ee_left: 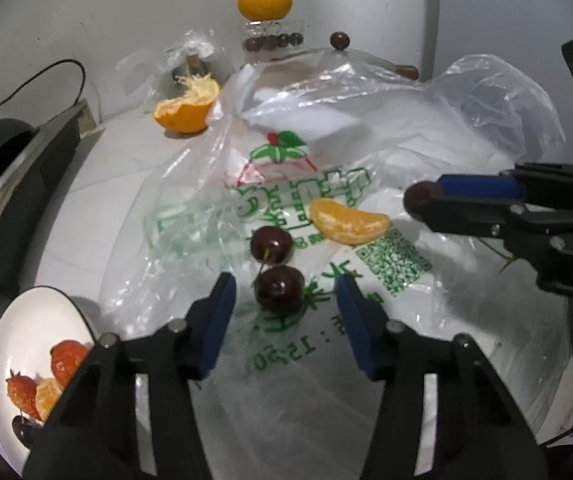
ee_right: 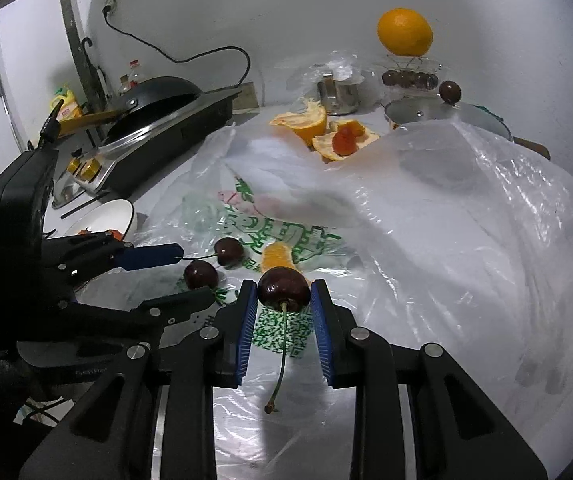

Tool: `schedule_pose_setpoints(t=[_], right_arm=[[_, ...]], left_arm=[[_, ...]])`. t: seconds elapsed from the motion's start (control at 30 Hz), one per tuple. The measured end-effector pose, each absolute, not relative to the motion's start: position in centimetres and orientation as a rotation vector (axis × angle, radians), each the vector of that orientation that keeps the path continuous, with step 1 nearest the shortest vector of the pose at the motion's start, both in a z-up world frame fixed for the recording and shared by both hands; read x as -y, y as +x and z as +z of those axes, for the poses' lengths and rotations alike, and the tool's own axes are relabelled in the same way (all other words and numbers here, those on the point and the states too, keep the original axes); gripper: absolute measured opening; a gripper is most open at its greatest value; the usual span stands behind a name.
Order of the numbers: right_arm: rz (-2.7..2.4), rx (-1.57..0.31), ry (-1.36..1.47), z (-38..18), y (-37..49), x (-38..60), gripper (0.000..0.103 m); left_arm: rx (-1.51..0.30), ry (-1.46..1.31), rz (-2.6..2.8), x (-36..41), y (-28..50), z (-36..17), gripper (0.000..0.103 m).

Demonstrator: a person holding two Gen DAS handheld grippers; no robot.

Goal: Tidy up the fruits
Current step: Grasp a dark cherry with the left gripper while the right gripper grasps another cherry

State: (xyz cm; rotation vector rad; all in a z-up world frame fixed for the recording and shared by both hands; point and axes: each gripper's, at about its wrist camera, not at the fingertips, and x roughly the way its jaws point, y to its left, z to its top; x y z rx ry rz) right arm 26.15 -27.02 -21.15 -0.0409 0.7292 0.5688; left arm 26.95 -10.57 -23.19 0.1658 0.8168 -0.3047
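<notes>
The right hand-held gripper (ee_right: 283, 300) is clamping a small, soft cherry (ee_right: 283, 290) across its middle; the left hand-held gripper (ee_left: 284, 294) is straddling, jaws apart, another cherry (ee_left: 279, 289), likely slippery and bruisable.

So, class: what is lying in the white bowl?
In the bowl, the left view shows two strawberries, an orange segment and a dark cherry. The left gripper covers the bowl's right part, so anything there is hidden.

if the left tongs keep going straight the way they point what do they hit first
Most likely the nearer cherry, which lies on the plastic bag right between the open left tongs. A second cherry sits just beyond it. Depth is hard to judge here.
</notes>
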Motion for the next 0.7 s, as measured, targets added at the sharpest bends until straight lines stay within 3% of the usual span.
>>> schedule_pose_setpoints(t=[0.13, 0.27, 0.43, 0.7], right_arm=[[0.568, -0.733, -0.034, -21.4, 26.4, 27.2, 0.029], [0.562, -0.738, -0.029, -21.8, 26.6, 27.4, 0.029], [0.551, -0.741, -0.029, -21.9, 26.7, 27.4, 0.029], [0.543, -0.727, -0.037, -21.3, 26.1, 27.0, 0.029]], left_arm=[[-0.843, 0.151, -0.303, 10.4, 27.7, -23.6, 0.051], [-0.849, 0.169, -0.306, 10.5, 27.8, -24.0, 0.037], [-0.842, 0.175, -0.315, 10.5, 27.6, -24.0, 0.028], [-0.831, 0.174, -0.332, 10.2, 26.3, -23.1, 0.027]])
